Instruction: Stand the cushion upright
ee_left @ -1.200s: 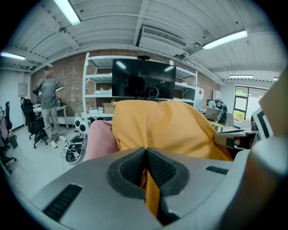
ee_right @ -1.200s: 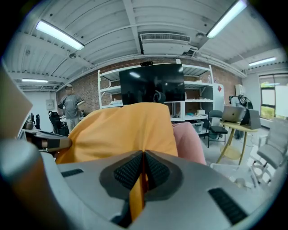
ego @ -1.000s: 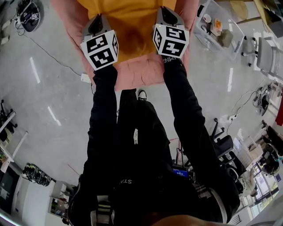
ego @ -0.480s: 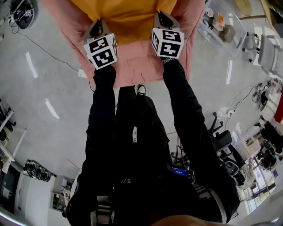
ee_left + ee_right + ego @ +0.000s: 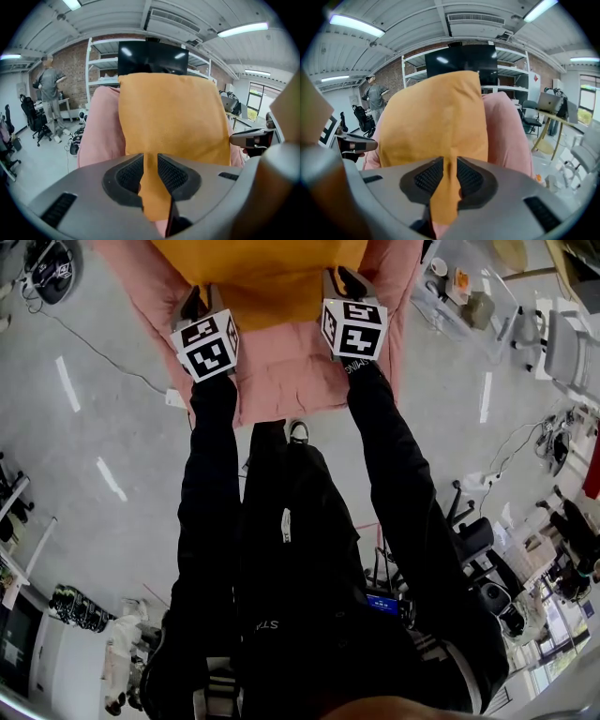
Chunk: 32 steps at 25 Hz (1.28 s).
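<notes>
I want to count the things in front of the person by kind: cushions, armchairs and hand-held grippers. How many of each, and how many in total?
Square orange fabric cushion: 1
Pink upholstered armchair: 1
Grey hand-held grippers: 2, the left hand-held gripper and the right hand-held gripper
Total: 4

left gripper (image 5: 200,298): jaws just opened, cushion (image 5: 258,277) edge between them | right gripper (image 5: 339,279): same | cushion: lower, more pink armchair (image 5: 281,376) seat showing

Bright, even light from ceiling tubes (image 5: 349,26); heavy fisheye warping, black corners, little blur
</notes>
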Tool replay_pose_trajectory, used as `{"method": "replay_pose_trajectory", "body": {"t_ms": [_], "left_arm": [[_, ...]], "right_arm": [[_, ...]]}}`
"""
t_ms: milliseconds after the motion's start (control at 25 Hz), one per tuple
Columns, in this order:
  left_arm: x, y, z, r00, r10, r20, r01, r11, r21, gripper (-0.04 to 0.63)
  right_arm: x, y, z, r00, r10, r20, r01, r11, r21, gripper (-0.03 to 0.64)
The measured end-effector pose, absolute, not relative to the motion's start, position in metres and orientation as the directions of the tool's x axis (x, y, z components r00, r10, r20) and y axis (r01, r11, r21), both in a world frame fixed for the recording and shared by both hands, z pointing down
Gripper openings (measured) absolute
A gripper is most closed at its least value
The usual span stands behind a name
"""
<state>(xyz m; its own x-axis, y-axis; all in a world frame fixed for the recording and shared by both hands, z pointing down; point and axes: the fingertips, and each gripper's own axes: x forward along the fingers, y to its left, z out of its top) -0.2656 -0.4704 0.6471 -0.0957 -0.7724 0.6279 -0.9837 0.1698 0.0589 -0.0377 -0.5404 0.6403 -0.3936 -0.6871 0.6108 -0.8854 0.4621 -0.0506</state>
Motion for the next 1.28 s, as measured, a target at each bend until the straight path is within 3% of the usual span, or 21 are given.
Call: {"method": "replay_pose_trajectory", "body": {"t_ms": [120,360,640,960,1280], "left_arm": [[-0.259,-0.449,0.621,-0.119,-0.789,0.603,-0.981,0.186,0.051,0.077],[-0.224,-0.388,0.554,-0.139,-0.834,0.535,-0.976,0.205,0.067,0.073],[-0.176,-0.294,0.455,-0.159,-0.879,0.449,-0.954,0.254,0.159,0.003],[-0.104,-0.210,0.360,-0.022,-0.908,0.417,-0.969,0.122,0.214,0.000],[-0.081,-0.171,0.283,0.073,-0.936,0.344,-0.985,-0.013,0.175,0.000]], "right_arm": [[-0.024,-0.521,0.613,-0.397,-0.709,0.583,-0.888,0.457,-0.050,0.094],[-0.011,-0.448,0.545,-0.443,-0.731,0.519,-0.876,0.477,-0.076,0.031],[0.004,-0.344,0.450,-0.518,-0.724,0.455,-0.842,0.525,-0.123,0.014],[0.039,-0.237,0.353,-0.556,-0.727,0.404,-0.824,0.545,-0.153,0.014],[0.022,-0.183,0.273,-0.566,-0.756,0.330,-0.818,0.565,-0.108,0.014]]}}
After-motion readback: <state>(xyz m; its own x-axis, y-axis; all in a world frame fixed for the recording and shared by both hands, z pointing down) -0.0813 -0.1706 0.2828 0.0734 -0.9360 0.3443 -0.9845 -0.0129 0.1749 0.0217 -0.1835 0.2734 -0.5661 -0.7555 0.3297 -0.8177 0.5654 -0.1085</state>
